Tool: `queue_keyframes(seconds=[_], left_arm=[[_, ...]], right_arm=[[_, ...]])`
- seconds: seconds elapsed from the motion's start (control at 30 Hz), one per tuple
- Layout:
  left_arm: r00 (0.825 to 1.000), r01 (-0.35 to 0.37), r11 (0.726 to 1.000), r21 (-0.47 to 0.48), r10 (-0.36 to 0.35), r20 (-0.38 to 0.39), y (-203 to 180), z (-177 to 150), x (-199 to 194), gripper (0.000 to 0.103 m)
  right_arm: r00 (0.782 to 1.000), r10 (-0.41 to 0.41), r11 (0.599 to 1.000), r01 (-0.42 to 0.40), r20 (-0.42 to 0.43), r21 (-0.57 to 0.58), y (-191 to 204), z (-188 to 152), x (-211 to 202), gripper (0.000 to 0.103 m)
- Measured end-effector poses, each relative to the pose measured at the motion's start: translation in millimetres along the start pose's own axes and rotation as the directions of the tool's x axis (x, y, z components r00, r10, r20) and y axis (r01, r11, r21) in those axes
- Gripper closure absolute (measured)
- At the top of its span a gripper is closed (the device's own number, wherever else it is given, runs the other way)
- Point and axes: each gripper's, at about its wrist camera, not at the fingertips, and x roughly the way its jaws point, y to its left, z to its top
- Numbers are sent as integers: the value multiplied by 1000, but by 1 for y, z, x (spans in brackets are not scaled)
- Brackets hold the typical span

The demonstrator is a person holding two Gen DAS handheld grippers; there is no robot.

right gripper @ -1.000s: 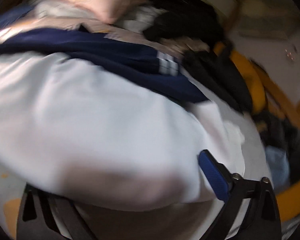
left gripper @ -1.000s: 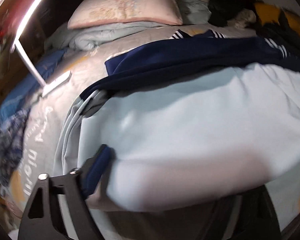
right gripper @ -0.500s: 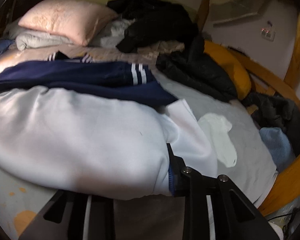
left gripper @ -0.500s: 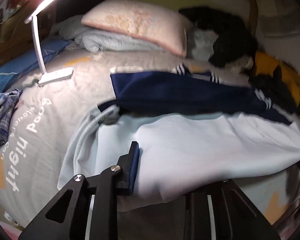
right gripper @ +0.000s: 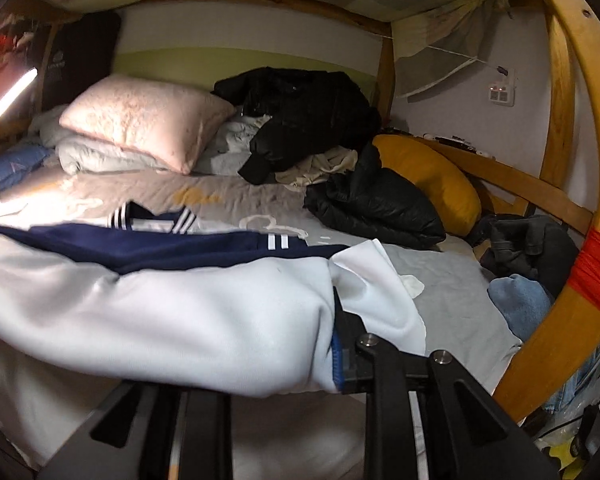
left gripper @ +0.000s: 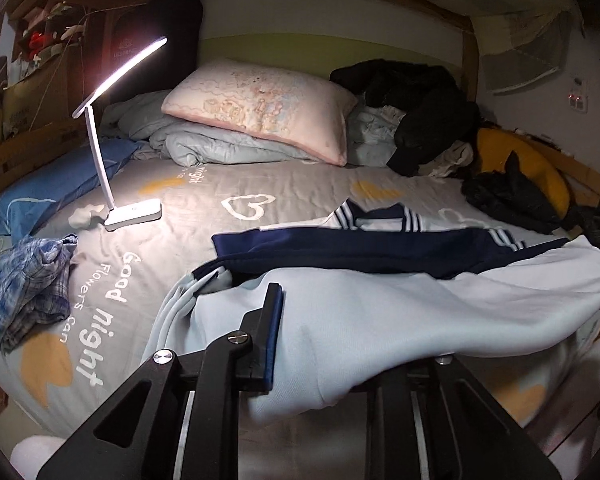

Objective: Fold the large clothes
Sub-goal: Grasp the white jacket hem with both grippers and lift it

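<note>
A large pale blue and navy jacket (left gripper: 400, 308) with white stripes lies across the grey bed sheet (left gripper: 204, 200). Its near hem is lifted off the bed. My left gripper (left gripper: 332, 344) is closing on the hem's left part, with the cloth bunched against the blue pad of its left finger (left gripper: 274, 328); the other finger is hidden under the fabric. In the right wrist view the same jacket (right gripper: 160, 312) drapes over my right gripper (right gripper: 260, 360), which is shut on the hem's right end beside its right finger (right gripper: 342, 344).
A lit white desk lamp (left gripper: 132, 212) stands on the sheet at left, near a crumpled plaid cloth (left gripper: 32, 276). A pink pillow (left gripper: 260, 108), folded quilt and black coats (right gripper: 300, 116) fill the head end. A yellow cushion (right gripper: 432, 180) and wooden rail (right gripper: 556, 312) border the right.
Both grippers have shut on the jacket's near hem and risen, pulling back from the bed. The hem now hangs lifted, and far more of the bed is in view.
</note>
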Motion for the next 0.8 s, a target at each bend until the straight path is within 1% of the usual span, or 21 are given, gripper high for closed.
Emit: queue_keyframes(seconds=[0.07,0.13,0.17,0.2,0.23,0.3,0.33,0.37,0.43,0.5,0.57,0.63,0.67,0.73,0.77,0.8], left_arm=[[999,21,1000,15,-21,25,-3,1,-10,82],[1000,10,1000,28,-10,11,-4,9,-6,82],[1000,7,1000,13,-7,-12,-2,14,1,82],[998,7,1000,-13,-8,-58,0,23,13,82],[993,7,999,-40,-12,-118,3,33,30,82],[977,19,996,-88,-37,-211,10,48,67,82],[965,18,996,-91,-41,-258,12,56,90,82],[954,15,996,-94,-42,-296,13,62,110,82],[938,7,996,-85,-36,-344,16,75,142,81],[925,-21,999,-45,3,-379,14,88,172,81],[911,-38,999,-1,35,-410,10,92,197,81],[886,-46,999,-1,40,-461,14,89,228,80],[875,-50,999,-9,40,-483,17,86,242,80],[865,-52,999,-10,40,-501,21,79,262,80],[865,-52,999,6,48,-500,19,76,268,80],[870,-52,998,32,61,-490,15,74,272,79]], right_arm=[[1000,4,1000,-4,8,0,0,6,-5,80],[1000,13,1000,-13,7,-17,0,16,-4,80],[1000,22,1000,-22,1,-23,2,21,0,80],[1000,30,999,-31,-8,-26,2,28,6,80],[999,40,999,-41,-35,-28,3,37,20,80],[994,55,998,-59,-97,-34,6,51,46,80],[986,71,997,-76,-149,-29,9,60,69,80],[979,80,996,-87,-190,-29,12,66,88,80],[965,92,995,-101,-244,-24,18,75,120,80],[960,73,995,-88,-270,-42,27,81,147,80],[956,48,995,-72,-290,-72,37,85,173,80],[947,39,994,-68,-319,-81,47,85,201,80],[944,39,994,-71,-328,-86,50,85,208,80],[938,29,991,-72,-344,-112,59,81,227,79],[937,25,990,-71,-347,-120,61,79,233,79],[937,24,989,-72,-348,-126,63,77,238,79]])
